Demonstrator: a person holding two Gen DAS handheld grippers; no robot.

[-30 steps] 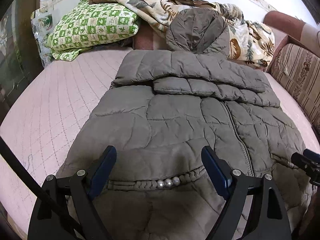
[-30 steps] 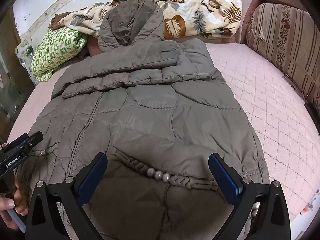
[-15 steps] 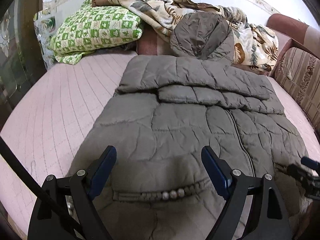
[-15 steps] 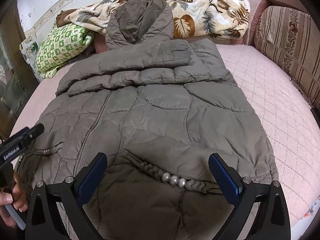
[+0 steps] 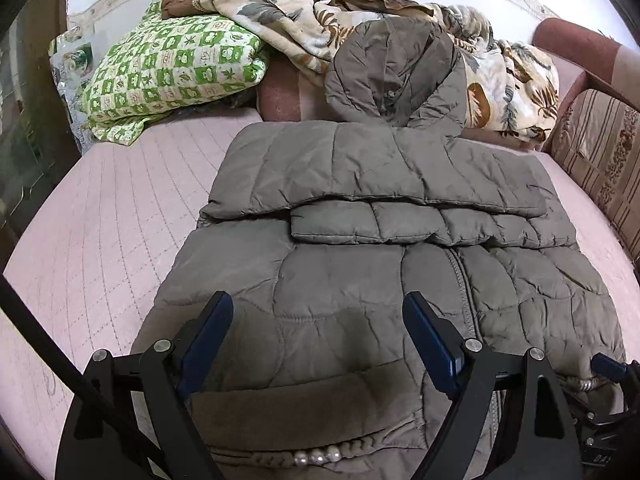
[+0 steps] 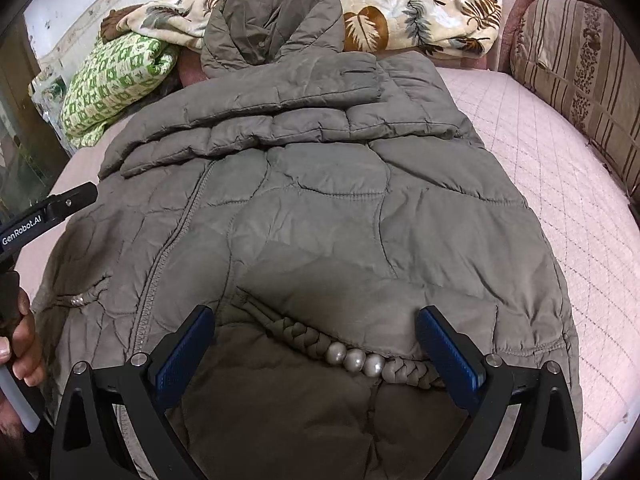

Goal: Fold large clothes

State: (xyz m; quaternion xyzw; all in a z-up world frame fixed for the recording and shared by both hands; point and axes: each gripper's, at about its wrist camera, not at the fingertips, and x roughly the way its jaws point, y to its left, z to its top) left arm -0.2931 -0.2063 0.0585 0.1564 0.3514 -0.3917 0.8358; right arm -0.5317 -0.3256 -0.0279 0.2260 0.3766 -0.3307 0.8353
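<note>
1. the hem of the grey-brown quilted puffer coat runs off the bottom of both wrist views, behind the black gripper frames.
2. the left gripper, black with blue pads, covers part of the braided pocket trim with three pearl beads.
3. only fingers of the person's hand show at the right view's left edge.
4. the leaf-print cream blanket is cropped at the top there.

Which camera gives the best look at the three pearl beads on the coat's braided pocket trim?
The right wrist view: its pearl beads sit large and sharp on a braid. The left wrist view shows similar pearl beads, smaller, at its bottom edge.
</note>
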